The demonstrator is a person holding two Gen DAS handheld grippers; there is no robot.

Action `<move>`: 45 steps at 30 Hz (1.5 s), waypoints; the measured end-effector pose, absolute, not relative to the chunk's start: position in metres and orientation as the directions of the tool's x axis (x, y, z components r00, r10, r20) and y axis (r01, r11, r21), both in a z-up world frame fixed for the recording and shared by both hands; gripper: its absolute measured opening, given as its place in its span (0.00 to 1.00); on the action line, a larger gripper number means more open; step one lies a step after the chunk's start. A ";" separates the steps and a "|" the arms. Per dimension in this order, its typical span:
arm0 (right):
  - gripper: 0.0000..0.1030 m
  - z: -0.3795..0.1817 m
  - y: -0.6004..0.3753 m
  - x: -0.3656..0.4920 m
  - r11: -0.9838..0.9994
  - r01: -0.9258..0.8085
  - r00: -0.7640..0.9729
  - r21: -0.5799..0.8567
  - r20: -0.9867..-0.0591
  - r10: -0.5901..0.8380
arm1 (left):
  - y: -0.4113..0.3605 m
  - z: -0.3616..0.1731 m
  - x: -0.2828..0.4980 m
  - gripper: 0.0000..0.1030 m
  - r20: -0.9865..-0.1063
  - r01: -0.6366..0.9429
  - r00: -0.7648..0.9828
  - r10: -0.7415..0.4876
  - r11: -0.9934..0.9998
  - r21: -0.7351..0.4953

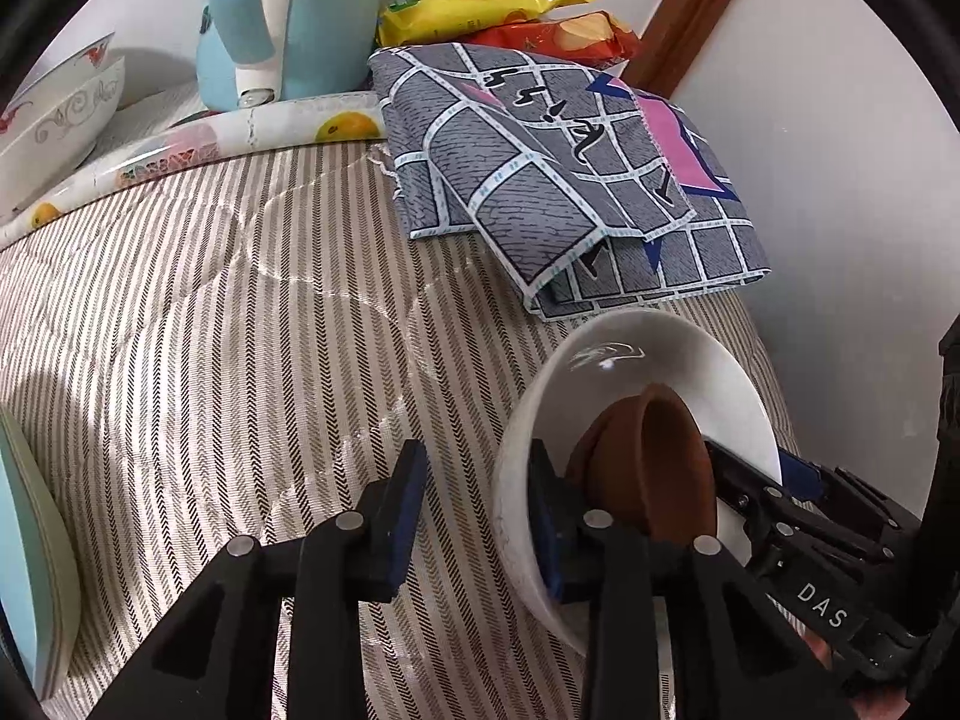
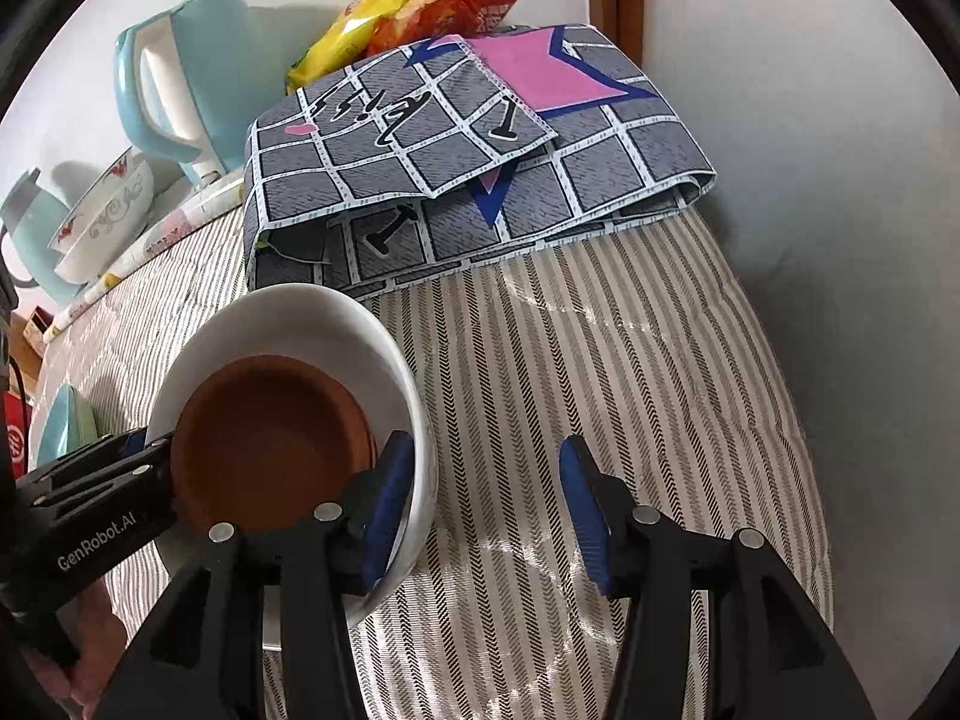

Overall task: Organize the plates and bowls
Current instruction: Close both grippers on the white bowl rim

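bowls nest near the middle of the striped cloth [image 1: 210, 312]: a brown bowl [image 2: 270, 438] sits inside a white bowl [image 2: 336, 324], which looks like stacking to tidy them into one pile

going left to right in the left wrist view, a pale green plate [image 1: 36, 570] shows on edge at 9 o'clock, patterned bowls [image 1: 60, 108] are stacked at 10 o'clock beside a blue kettle [image 1: 252, 18], and the nested pair lies at 4 o'clock below a folded grey cloth [image 1: 540, 180]

the left gripper [image 1: 477, 504] is spread open and straddles the near rim of the white bowl, one finger outside the wall and one inside, probably to steady it; it is not clenched on it

the right gripper [image 2: 486, 510] comes in from the other side, also released, with its left finger inside the white bowl's rim against the brown bowl and its right finger over bare cloth at 5 o'clock; both tools point forward and down, low over the table
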State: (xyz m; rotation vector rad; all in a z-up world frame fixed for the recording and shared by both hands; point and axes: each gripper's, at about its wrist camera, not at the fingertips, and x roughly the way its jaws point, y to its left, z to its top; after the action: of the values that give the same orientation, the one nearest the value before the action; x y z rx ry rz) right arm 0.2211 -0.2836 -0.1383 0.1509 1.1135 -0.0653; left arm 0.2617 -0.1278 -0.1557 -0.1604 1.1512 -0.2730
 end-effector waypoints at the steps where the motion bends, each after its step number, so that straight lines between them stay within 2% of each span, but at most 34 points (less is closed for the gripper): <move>1: 0.47 -0.138 -0.282 0.220 0.989 0.120 0.446 0.083 -0.895 0.021 | -0.128 -0.156 0.262 0.27 -0.878 0.129 0.378 -0.294 0.956 -0.265; 3: 0.42 -0.137 -0.279 0.220 0.989 0.119 0.453 0.085 -0.891 0.023 | -0.129 -0.155 0.262 0.21 -0.873 0.132 0.368 -0.320 0.948 -0.291; 4: 0.33 -0.137 -0.277 0.220 0.989 0.114 0.455 0.095 -0.890 0.033 | -0.130 -0.155 0.262 0.16 -0.871 0.137 0.360 -0.334 0.942 -0.305; 6: 0.23 -0.137 -0.272 0.220 0.988 0.099 0.463 0.115 -0.885 0.057 | -0.135 -0.153 0.262 0.12 -0.870 0.149 0.362 -0.336 0.942 -0.301; 7: 0.14 -0.136 -0.268 0.219 0.989 0.089 0.467 0.120 -0.882 0.065 | -0.137 -0.152 0.261 0.11 -0.872 0.149 0.372 -0.318 0.948 -0.282; 8: 0.10 -0.136 -0.264 0.219 0.989 0.086 0.469 0.116 -0.881 0.063 | -0.139 -0.151 0.260 0.11 -0.874 0.147 0.376 -0.309 0.951 -0.272; 15: 0.09 -0.133 -0.257 0.216 0.987 0.136 0.471 0.084 -0.882 0.010 | -0.132 -0.147 0.257 0.10 -0.870 0.140 0.375 -0.319 0.948 -0.287; 45: 0.08 -0.104 -0.227 0.149 0.985 0.119 0.544 0.127 -0.838 0.042 | -0.102 -0.103 0.191 0.10 -0.843 0.125 0.453 -0.289 0.957 -0.261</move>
State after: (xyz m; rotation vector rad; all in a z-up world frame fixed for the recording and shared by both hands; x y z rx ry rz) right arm 0.1491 -0.2267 -0.1036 0.1762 0.9960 -0.0461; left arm 0.1910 -0.1025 -0.1029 -0.1699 1.0717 -0.2569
